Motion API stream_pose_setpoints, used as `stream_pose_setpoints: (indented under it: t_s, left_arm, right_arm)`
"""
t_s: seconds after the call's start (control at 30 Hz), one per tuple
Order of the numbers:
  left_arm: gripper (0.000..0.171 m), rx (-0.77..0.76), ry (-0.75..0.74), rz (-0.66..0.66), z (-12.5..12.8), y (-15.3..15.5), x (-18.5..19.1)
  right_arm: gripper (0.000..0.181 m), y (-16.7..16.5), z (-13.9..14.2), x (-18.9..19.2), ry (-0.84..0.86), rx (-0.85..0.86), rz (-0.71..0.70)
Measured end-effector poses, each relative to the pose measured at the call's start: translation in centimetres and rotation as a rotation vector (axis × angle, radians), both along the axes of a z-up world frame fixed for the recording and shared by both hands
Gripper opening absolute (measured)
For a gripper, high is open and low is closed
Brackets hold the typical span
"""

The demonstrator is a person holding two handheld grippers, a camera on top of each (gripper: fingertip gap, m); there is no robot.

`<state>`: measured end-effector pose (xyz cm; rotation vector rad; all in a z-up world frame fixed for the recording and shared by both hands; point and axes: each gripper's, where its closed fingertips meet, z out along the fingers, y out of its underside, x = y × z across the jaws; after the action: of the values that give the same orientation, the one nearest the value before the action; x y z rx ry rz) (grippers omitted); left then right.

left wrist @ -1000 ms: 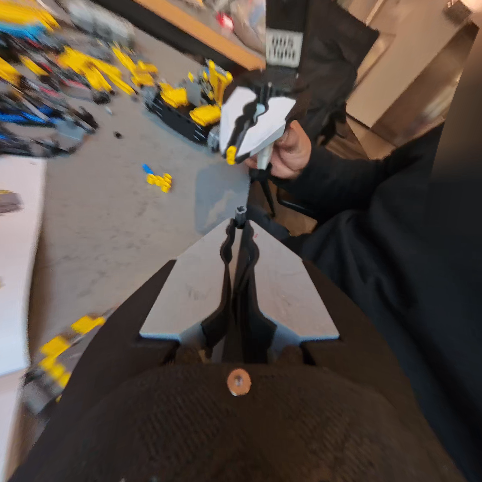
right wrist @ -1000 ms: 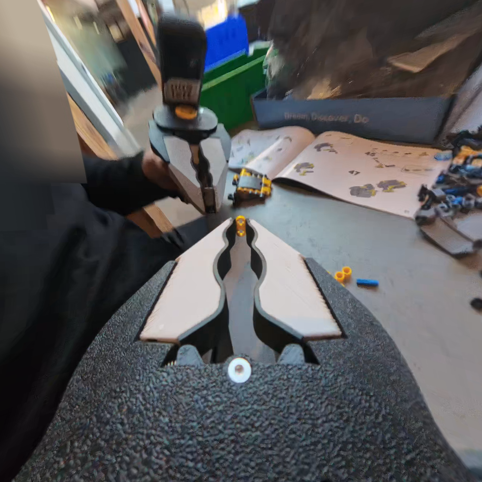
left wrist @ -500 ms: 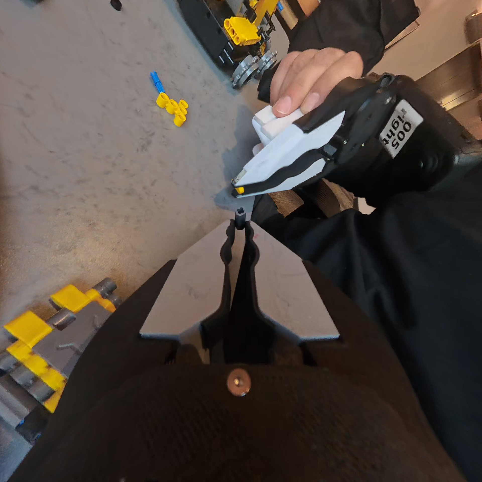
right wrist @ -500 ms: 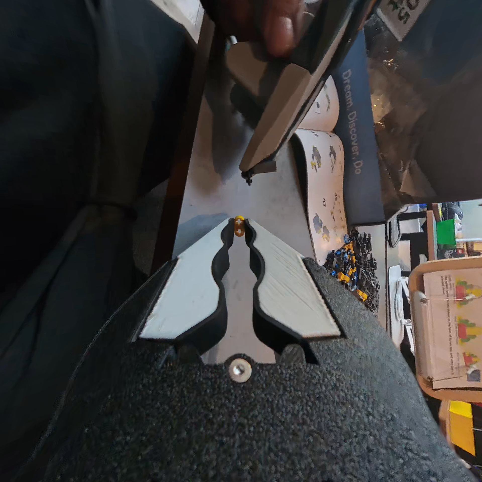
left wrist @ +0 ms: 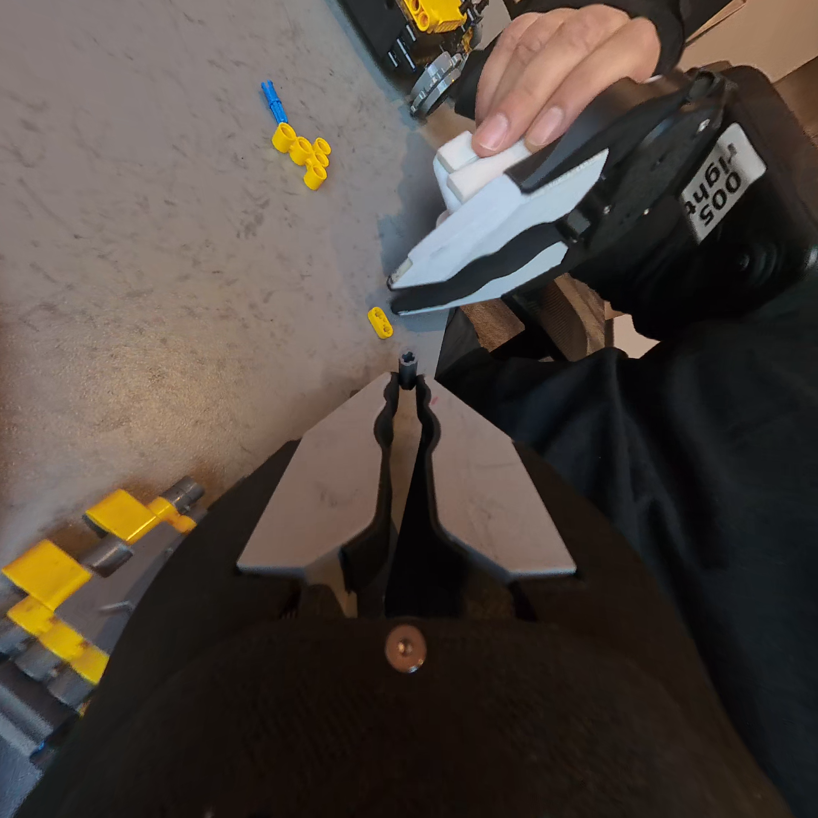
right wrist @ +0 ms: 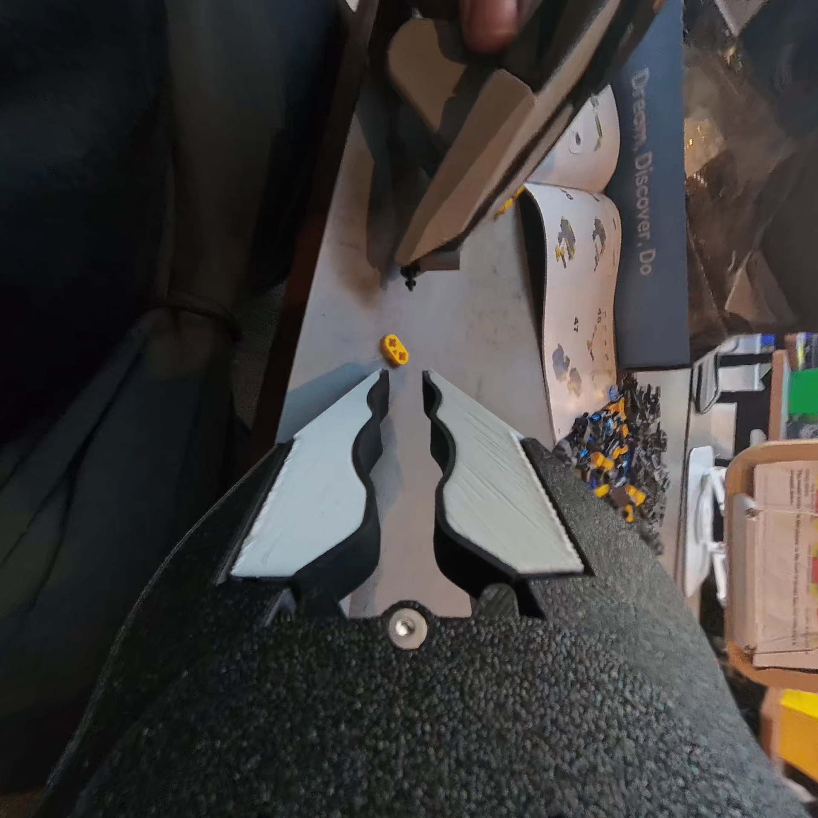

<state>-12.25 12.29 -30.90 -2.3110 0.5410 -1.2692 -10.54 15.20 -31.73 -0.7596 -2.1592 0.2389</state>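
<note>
My left gripper [left wrist: 407, 380] is shut on a small black axle pin [left wrist: 407, 364] that sticks out past its tips, near the grey table's front edge. The pin also shows in the right wrist view [right wrist: 410, 278] at the tip of the left gripper [right wrist: 414, 265]. My right gripper [right wrist: 403, 376] is open and empty. A small yellow two-hole piece [right wrist: 394, 350] lies loose on the table just in front of its tips. In the left wrist view the same yellow piece [left wrist: 380, 322] lies between the pin and the right gripper [left wrist: 396, 294], which a hand holds.
Yellow connectors with a blue pin [left wrist: 305, 155] lie farther out on the table. A yellow and grey assembly [left wrist: 66, 588] sits lower left, a black and yellow model [left wrist: 420, 22] at the top. An open instruction booklet [right wrist: 580, 265], a dark box [right wrist: 650, 186] and a pile of small parts [right wrist: 619, 442] lie right. Spacing between my two grippers at the tips: around 4 cm.
My right gripper has opened and let go of the yellow piece, which now lies on the table. My left gripper still holds the black pin close by.
</note>
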Motion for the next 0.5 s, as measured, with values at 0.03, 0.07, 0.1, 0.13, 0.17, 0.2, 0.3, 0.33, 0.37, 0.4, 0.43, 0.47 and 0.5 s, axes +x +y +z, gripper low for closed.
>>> stream_pose_setpoints:
  t_s: [0.03,0.07,0.1,0.13,0.17,0.2,0.3,0.33,0.37,0.4,0.43,0.47,0.5]
  left_arm:
    - [0.005,0.003,0.005,0.001,0.1,0.0,-0.1]
    - [0.005,0.006,0.012,0.000,0.1,-0.1,-0.2]
    - [0.005,0.009,0.021,-0.001,0.1,-0.1,-0.2]
    - [0.005,0.011,0.032,-0.004,0.0,-0.2,-0.3]
    - [0.004,0.011,0.043,-0.006,-0.1,-0.2,-0.3]
    - [0.004,0.011,0.047,-0.007,-0.2,-0.2,-0.3]
    - [0.005,0.006,0.044,-0.006,-0.4,-0.1,-0.1]
    - [0.005,0.009,0.048,-0.002,-0.5,-0.1,-0.1]
    - [0.005,0.011,0.053,-0.001,-0.5,0.0,-0.2]
    - [0.005,0.012,0.057,-0.002,-0.5,0.0,-0.2]
    - [0.005,0.012,0.058,-0.004,-0.5,0.0,-0.1]
    - [0.005,0.011,0.059,-0.008,-0.4,0.0,-0.1]
    - [0.005,0.013,0.067,-0.014,-0.4,0.0,0.0]
  right_arm:
    - [0.015,0.2,0.1,0.0,0.004,-0.038,-0.029]
    - [0.018,0.4,0.1,0.1,0.009,-0.095,-0.064]
    - [0.018,0.6,0.1,0.2,0.011,-0.164,-0.109]
    - [0.018,0.8,0.0,0.2,0.008,-0.239,-0.162]
    - [0.016,0.8,-0.2,0.3,-0.001,-0.321,-0.210]
    - [0.016,0.7,-0.3,0.4,-0.012,-0.402,-0.249]
    - [0.031,-0.1,-0.3,0.5,-0.031,-0.607,-0.338]
    - [0.033,-0.2,-0.1,0.4,-0.028,-0.656,-0.358]
    - [0.034,-0.4,0.1,0.3,-0.019,-0.694,-0.373]
    - [0.036,-0.5,0.3,0.2,-0.012,-0.720,-0.378]
    - [0.037,-0.6,0.4,0.2,-0.008,-0.727,-0.375]
    - [0.037,-0.6,0.6,0.1,0.003,-0.721,-0.364]
    - [0.036,-0.6,1.0,0.0,0.020,-0.713,-0.348]
